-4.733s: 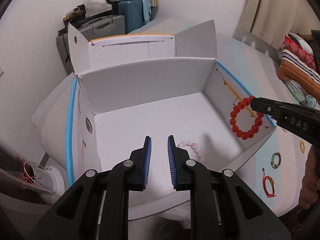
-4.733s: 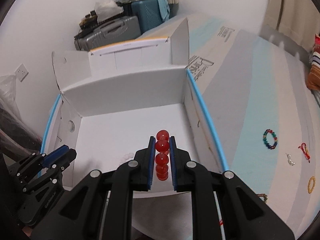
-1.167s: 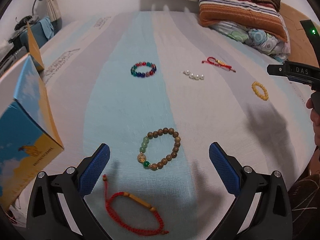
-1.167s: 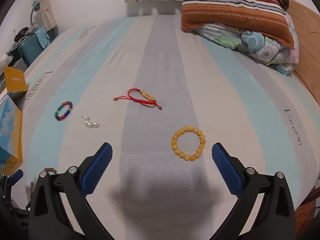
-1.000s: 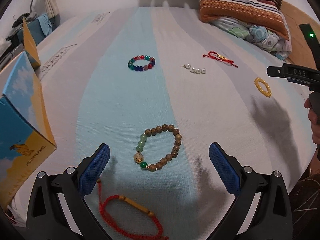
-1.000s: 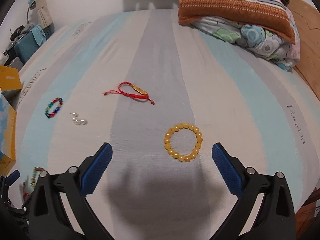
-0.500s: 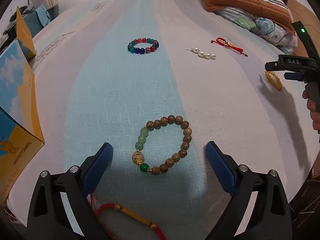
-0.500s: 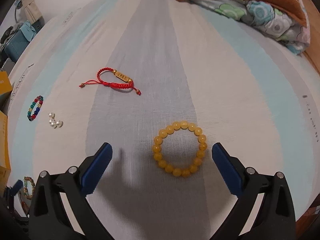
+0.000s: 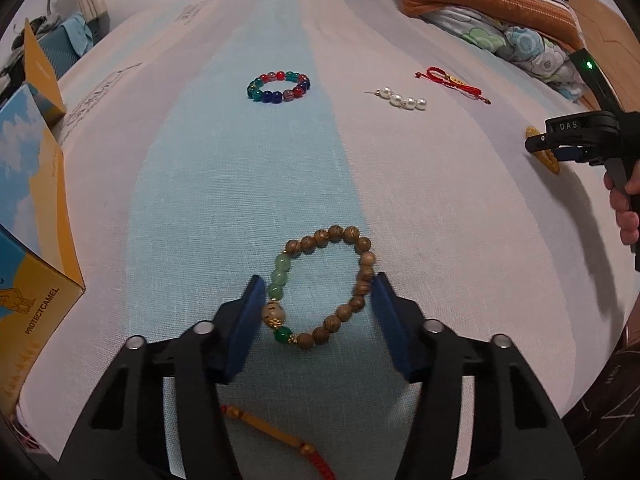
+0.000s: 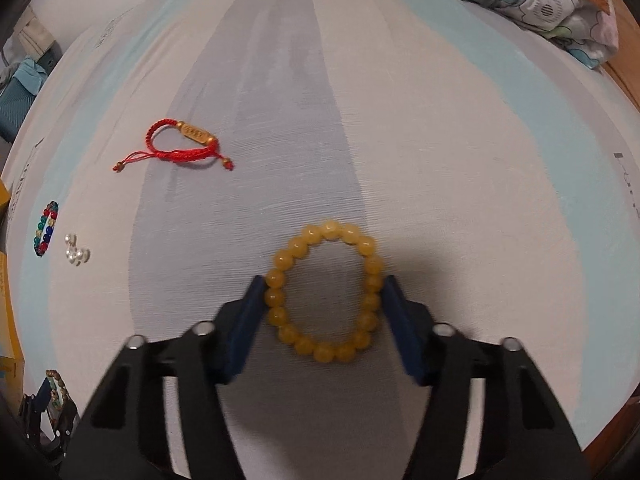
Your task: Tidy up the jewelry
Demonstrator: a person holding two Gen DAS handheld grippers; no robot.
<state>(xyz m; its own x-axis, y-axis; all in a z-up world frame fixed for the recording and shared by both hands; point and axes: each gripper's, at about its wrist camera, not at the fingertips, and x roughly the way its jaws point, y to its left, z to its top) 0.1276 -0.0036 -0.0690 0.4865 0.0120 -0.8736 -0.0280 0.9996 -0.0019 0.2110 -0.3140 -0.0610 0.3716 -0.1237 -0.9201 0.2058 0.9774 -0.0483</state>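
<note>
**Both tongs straddle a bracelet on the bed**

The striped bed sheet [image 9: 224,184] fills both of my views, and every piece of jewelry lies flat on it. At the left edge of my left view stands the blue-and-yellow box [image 9: 28,240], well apart from the beads.

My left tongs [image 9: 318,304] are spread apart around the wooden bead bracelet [image 9: 326,288]. The ring lies between the 2 blue pads: the left pad is right against its green beads, and the right pad sits just beside its brown beads. It is not clamped. Below it, under the tongs, part of a red cord piece [image 9: 276,440] shows.

My right tongs [image 10: 326,304] are also apart, set around the yellow bead bracelet [image 10: 326,292]. Both pads are at its sides, at or nearly touching the beads; the far half of the ring lies past the tips.

Farther off on the sheet are the multicolored bead bracelet [image 9: 279,87], the red cord bracelet [image 10: 184,144] with its gold bar, and the 4 pearls [image 9: 402,99] in a row.
</note>
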